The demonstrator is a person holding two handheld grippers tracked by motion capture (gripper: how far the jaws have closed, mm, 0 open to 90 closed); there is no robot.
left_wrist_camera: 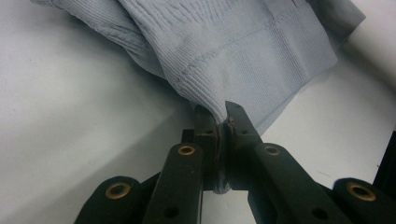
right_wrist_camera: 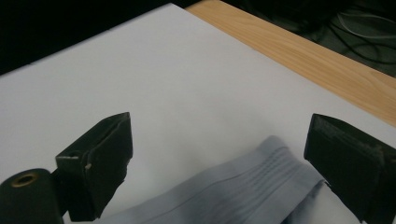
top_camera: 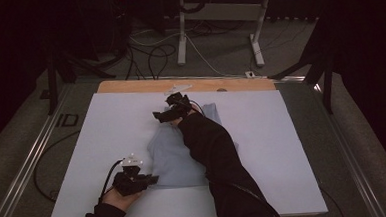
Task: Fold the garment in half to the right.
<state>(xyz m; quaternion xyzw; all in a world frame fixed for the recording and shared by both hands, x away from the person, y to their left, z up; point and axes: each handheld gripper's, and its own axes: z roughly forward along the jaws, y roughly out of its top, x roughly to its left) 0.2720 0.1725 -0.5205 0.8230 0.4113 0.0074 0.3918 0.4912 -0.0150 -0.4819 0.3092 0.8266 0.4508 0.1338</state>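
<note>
Your left gripper pinched the ribbed hem of the pale blue garment tightly. Your right gripper stood wide open over its far edge, on the white sheet.

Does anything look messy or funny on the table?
The light blue sweater lies rumpled, not flat. The left gripper pinches its ribbed hem, bunching the knit there. The right gripper hangs open over a ribbed edge. Nothing looks torn or spilled.

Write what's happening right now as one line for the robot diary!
left gripper: shut on sweater hem | right gripper: open above far ribbed edge | light blue sweater: lying on white sheet
</note>
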